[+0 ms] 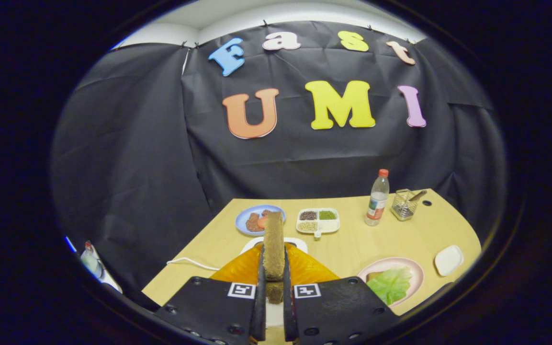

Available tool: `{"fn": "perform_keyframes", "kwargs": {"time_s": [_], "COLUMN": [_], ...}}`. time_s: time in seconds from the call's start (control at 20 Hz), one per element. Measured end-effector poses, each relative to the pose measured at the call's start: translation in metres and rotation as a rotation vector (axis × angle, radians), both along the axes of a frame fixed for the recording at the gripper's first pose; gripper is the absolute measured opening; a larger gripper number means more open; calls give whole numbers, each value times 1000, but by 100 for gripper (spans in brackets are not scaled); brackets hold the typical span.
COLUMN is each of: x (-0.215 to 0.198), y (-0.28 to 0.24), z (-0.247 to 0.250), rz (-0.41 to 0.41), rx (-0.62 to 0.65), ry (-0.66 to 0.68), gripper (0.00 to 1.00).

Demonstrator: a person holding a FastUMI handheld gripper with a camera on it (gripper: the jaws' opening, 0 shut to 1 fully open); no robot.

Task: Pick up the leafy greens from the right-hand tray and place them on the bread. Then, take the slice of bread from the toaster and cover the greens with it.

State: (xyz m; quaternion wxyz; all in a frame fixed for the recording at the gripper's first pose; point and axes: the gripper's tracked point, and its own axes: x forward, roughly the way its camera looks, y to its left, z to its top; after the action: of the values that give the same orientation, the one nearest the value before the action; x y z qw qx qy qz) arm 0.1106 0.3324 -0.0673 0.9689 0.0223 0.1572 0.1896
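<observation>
My gripper (273, 287) is shut on a brown slice of bread (273, 244), which stands upright on edge between the two fingers and rises above their tips. Right below and behind the slice is the toaster (304, 268), orange on top with a white base. To the right of the fingers a pink plate (412, 268) holds a green leaf (390, 283) lying on a slice of bread (374, 276), of which only a brown edge shows.
Beyond the toaster stand a blue plate (247, 215) with reddish food and a white divided dish (318, 220) of seeds. A plastic bottle (377, 199), a wire holder (404, 205) and a small white dish (448, 260) sit to the right. A white cable (192, 262) runs left.
</observation>
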Motion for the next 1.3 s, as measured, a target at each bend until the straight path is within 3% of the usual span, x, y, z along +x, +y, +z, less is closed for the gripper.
{"fn": "perform_keyframes", "kwargs": {"time_s": [0.3,0.7,1.1,1.3], "x": [-13,19,57,77], "y": [-60,-145,-179,-185], "z": [15,-1,-71,-106], "rz": [-31,-185,-278,-308], "rx": [39,74,120,230], "ry": [-25,47,157,196], "gripper": [14,11,11,11]}}
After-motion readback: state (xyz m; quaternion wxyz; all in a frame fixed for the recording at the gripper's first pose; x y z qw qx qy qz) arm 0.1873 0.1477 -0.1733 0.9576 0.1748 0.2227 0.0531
